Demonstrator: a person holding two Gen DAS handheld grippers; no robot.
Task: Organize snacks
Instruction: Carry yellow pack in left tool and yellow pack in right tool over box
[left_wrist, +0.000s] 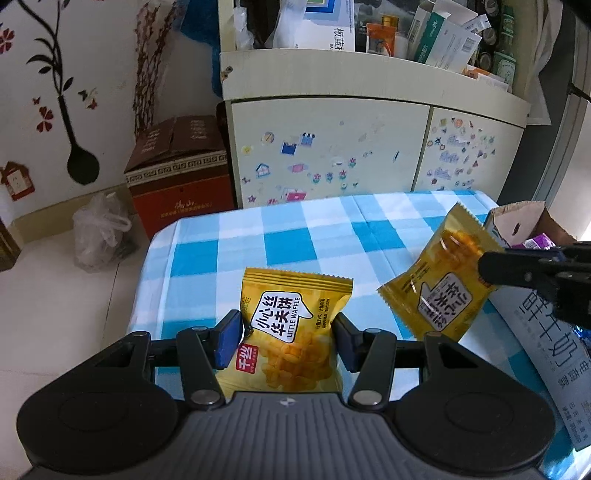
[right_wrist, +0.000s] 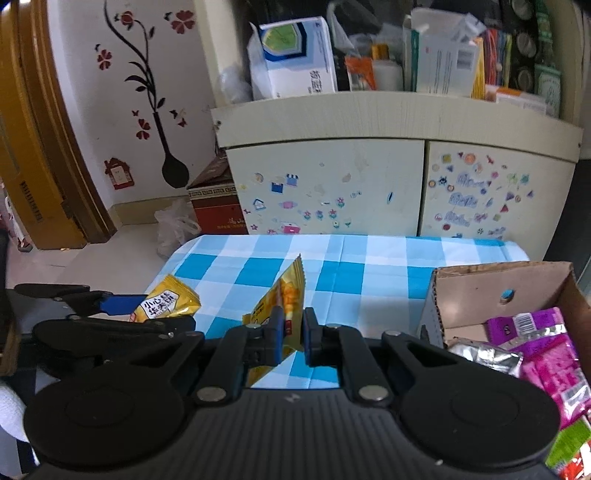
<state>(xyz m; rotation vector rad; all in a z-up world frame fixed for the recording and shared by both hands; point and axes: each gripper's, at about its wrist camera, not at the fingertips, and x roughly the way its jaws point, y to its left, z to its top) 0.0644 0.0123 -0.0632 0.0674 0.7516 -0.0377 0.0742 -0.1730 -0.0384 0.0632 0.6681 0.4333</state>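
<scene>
Right gripper (right_wrist: 292, 338) half-hiding waffle packet (right_wrist: 286, 295)

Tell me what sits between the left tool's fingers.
A yellow waffle packet sits between the left tool's pads, over the checked cloth; the left wrist view shows it.

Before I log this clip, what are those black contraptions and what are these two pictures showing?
They are hand-held two-finger grippers, each carrying its own camera looking along its fingers. The left gripper straddles a yellow waffle snack packet over the blue-and-white checked tablecloth; whether it is clamped is unclear. The right gripper pinches a second yellow snack packet, held edge-on. Beside it stands an open cardboard box holding purple-wrapped snacks.
</scene>
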